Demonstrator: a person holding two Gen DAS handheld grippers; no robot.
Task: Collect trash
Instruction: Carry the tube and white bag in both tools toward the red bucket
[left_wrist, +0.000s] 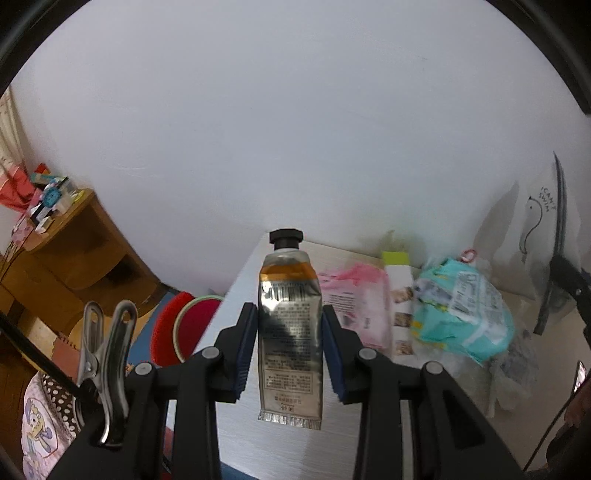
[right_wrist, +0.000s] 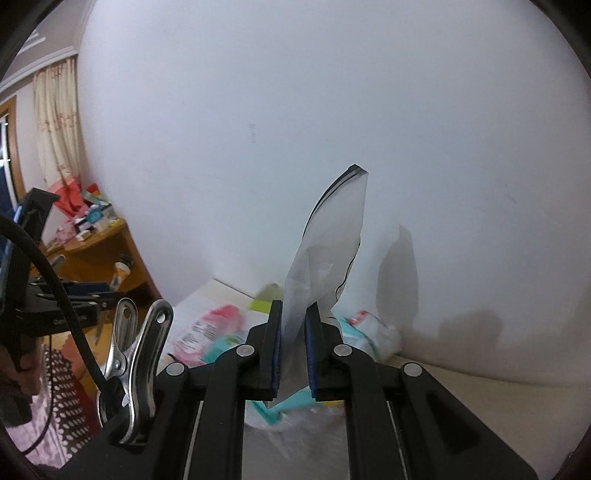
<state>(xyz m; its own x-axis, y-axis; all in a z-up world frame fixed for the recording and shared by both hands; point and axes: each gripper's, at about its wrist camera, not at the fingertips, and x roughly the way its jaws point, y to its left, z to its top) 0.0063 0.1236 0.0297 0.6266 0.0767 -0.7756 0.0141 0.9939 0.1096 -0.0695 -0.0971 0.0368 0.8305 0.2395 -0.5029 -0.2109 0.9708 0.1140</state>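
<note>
At the far left of the left wrist view a wooden shelf unit (left_wrist: 70, 251) is seen against the white wall (left_wrist: 295, 129), its top crowded with small boxes and a red bag. Below it, on the floor, a round red cushion (left_wrist: 173, 332) lies beside the left edge of the tabletop (left_wrist: 236, 424), whose surface is pale with a fine brushed grain. A shiny metal spring clip (left_wrist: 107, 365) is fixed on the body of the left tongs (left_wrist: 290, 341). These tongs are closed on a soft metallic tube (left_wrist: 290, 332), silver with an orange band, a black screw cap and a flat crimped end; it is held upright by its sides, above the tabletop near the left edge. To the right of it a pink flat packet (left_wrist: 354, 299), a white box with a lime-green top (left_wrist: 400, 291) and a crumpled turquoise plastic wrapper (left_wrist: 461, 310) lie close together near the wall, somewhat blurred. At the far right a translucent white zip bag (left_wrist: 543, 229) with a black seal line and a drawn bird is seen. In the right wrist view the right tongs (right_wrist: 294, 347), with blue ribbed pads, are nearly shut and pinch the thin, wrinkled film of the same zip bag (right_wrist: 332, 251), which stands up to a point above them. To the right of the bag the tabletop (right_wrist: 480, 398) is bare up to the wall, where only shadows fall.
</note>
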